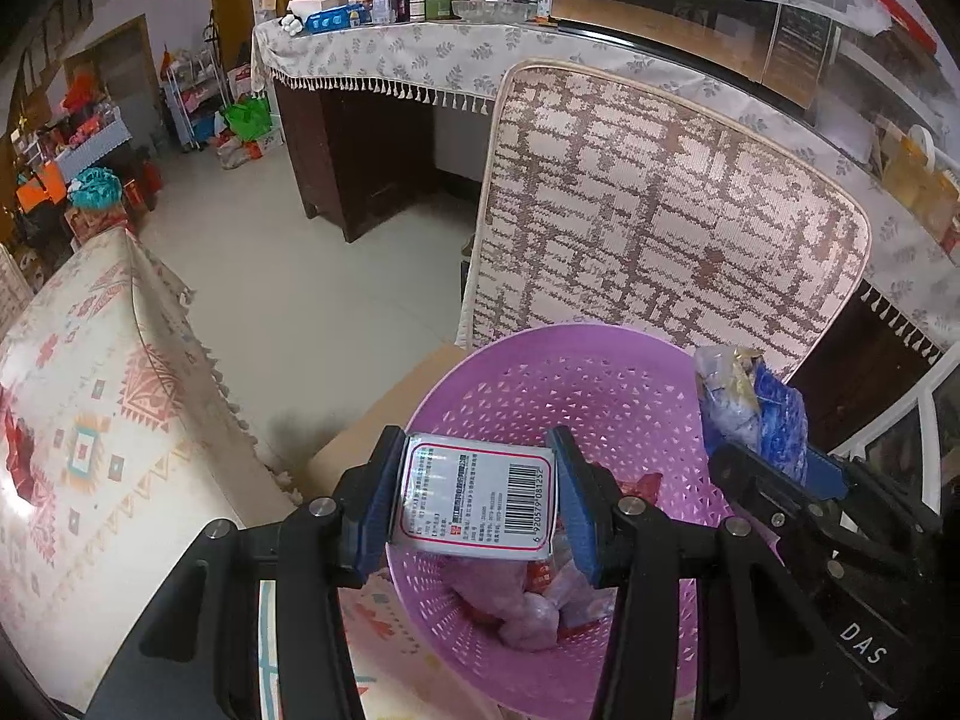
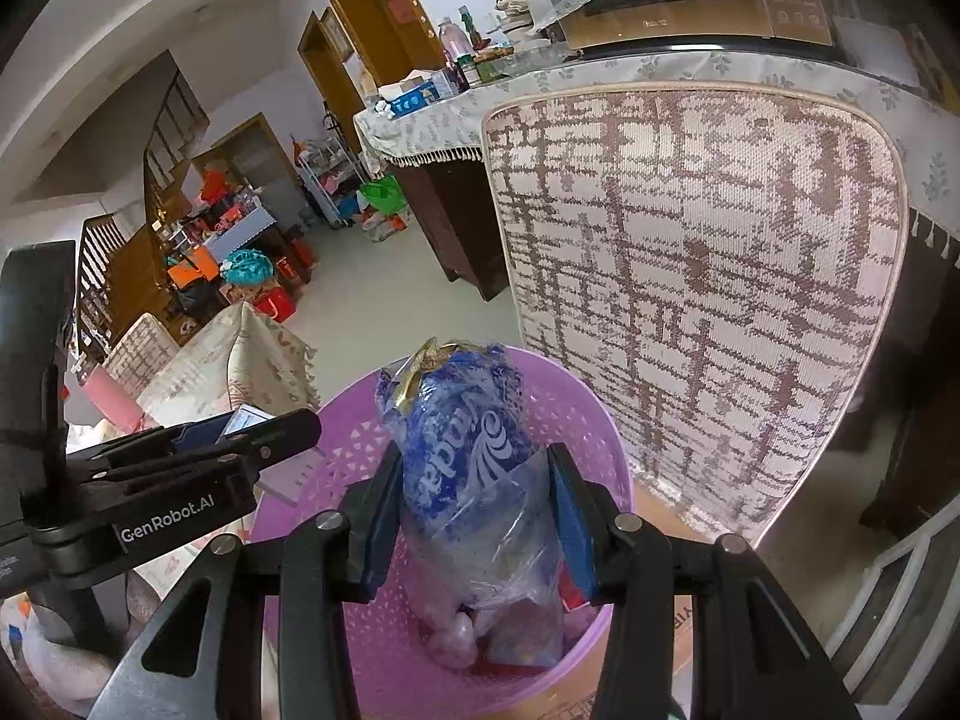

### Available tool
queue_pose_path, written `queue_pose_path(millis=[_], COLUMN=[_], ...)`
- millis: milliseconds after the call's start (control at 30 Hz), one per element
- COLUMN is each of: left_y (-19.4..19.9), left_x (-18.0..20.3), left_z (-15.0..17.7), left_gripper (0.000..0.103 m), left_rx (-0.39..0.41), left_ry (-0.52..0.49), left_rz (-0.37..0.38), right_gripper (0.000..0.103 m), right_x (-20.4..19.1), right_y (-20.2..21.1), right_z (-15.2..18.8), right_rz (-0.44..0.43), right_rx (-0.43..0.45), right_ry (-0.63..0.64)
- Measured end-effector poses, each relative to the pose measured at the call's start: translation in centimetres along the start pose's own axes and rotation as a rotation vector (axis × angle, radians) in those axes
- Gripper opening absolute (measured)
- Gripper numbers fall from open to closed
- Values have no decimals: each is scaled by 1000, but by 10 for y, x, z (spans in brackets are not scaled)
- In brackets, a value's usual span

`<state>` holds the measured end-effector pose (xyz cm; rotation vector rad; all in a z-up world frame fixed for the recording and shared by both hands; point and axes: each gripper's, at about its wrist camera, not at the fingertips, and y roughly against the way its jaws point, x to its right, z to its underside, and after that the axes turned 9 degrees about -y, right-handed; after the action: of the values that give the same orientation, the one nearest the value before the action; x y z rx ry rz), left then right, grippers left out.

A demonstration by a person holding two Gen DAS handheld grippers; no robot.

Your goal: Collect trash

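Two grippers crowd the pink bin (image 1: 630, 396), a patterned cushion (image 1: 660, 210) seemingly close behind.

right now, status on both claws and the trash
Left claw shut on white barcode box. Right claw shut on blue plastic wrapper. Both over the purple basket, nothing in the way.

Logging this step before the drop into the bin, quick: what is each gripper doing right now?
Left gripper: shut on a white barcoded box, over the purple basket.
Right gripper: shut on a blue plastic bag, over the same basket.
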<state>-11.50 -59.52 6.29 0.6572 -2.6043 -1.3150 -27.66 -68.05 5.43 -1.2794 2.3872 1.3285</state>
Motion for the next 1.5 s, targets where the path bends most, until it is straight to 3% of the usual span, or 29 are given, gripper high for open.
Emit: queue_pose_path(millis=[800, 900, 967, 1033, 1367, 1500], left_y=[-10, -8, -5, 0, 25, 41], left_x=[-10, -10, -10, -11, -17, -15], left_z=[9, 8, 7, 6, 17, 28], left_gripper=[47, 56, 72, 76, 79, 79], left_rx=[-14, -4, 11, 25, 40, 47], left_ry=[29, 29, 27, 26, 30, 14], left_rz=[20, 32, 37, 37, 25, -14], right_gripper=[52, 54, 61, 63, 64, 64], right_x=[-2, -2, -1, -2, -5, -8], right_y=[-14, -13, -12, -9, 11, 23], right_z=[4, 3, 2, 1, 6, 12], right_rz=[12, 11, 5, 5, -2, -4], right_rx=[-20, -19, -16, -6, 16, 24], right_ry=[-1, -6, -17, -24, -33, -37])
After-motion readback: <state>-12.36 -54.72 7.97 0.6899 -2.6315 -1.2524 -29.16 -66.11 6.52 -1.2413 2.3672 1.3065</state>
